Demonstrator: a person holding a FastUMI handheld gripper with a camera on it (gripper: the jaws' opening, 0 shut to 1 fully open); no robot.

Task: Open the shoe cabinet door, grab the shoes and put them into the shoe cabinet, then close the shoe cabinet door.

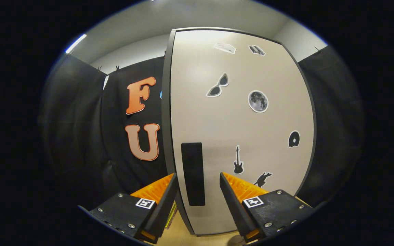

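The claw [197, 179] is standing released, with its two fingers spread wide apart and pressing on nothing. The fingers are pointing toward the shoe cabinet door [241, 130], which is rising straight ahead of them as a tall pale panel with a dark edge. The black handle [193, 173], a long upright bar, is sitting on the door near its left edge, and it is showing in the gap between the two fingers, closer to the left one. I cannot tell if the fingers are touching the door or the handle. The left edge of the door is lying just ahead of the left finger.

Several stickers are decorating the door: sunglasses [218, 85], a moon [258, 101], a disc [293, 139] near the right edge, and a guitar [238, 160] just beyond the right finger. A light wooden surface [178, 235] is showing below the door, between the fingers. Black cloth is hanging on both sides of the cabinet.
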